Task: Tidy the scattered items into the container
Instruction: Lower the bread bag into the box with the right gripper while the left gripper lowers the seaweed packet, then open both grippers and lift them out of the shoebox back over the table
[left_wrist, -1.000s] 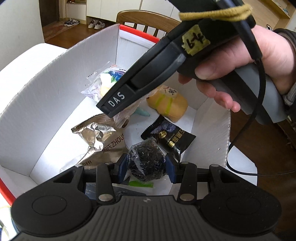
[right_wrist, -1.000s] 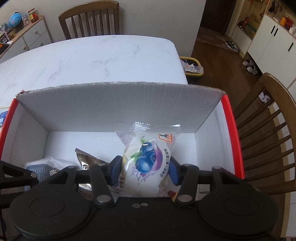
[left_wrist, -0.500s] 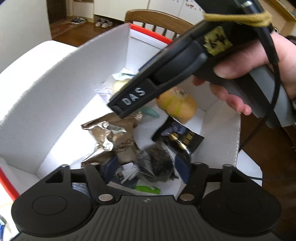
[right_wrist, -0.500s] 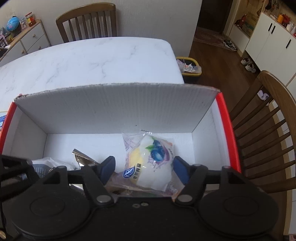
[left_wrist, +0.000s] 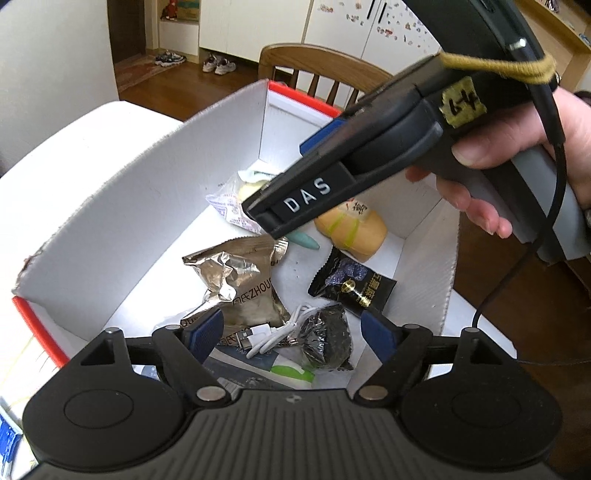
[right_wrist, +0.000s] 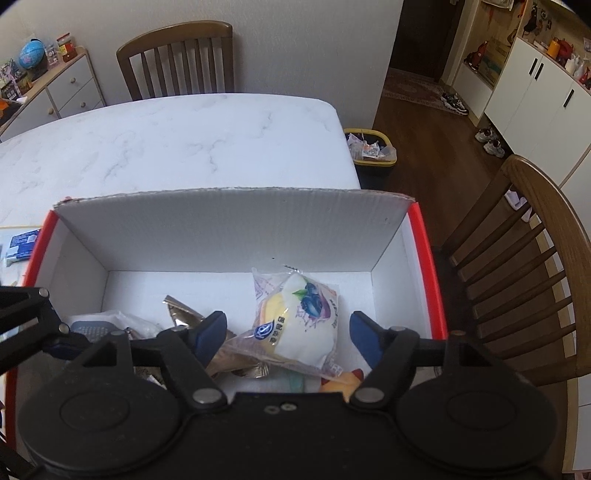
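A white cardboard box with a red rim (left_wrist: 129, 221) (right_wrist: 221, 229) holds the items. My left gripper (left_wrist: 291, 332) hangs over its near end, its jaws opening. A dark crinkly packet (left_wrist: 327, 339) lies loose on the box floor below them, untouched, beside a white cable (left_wrist: 273, 336). My right gripper (right_wrist: 288, 332) is above the box's other end, its jaws also opening. The blueberry pastry packet (right_wrist: 295, 325) rests free on the floor under them. A silver foil pouch (left_wrist: 240, 284), a black sweet wrapper (left_wrist: 351, 284) and a yellow bun (left_wrist: 351, 229) also lie inside.
The box stands on a white marble table (right_wrist: 184, 140). A blue-and-white packet (right_wrist: 20, 243) lies on the table left of the box. Wooden chairs (right_wrist: 524, 258) (right_wrist: 177, 59) stand at the table's edges, and a small bin (right_wrist: 373, 151) is on the floor beyond.
Both grippers have opened and risen. The left one let the dark packet drop to the box floor. The right one released the blueberry pastry packet, which now lies tilted in the box.
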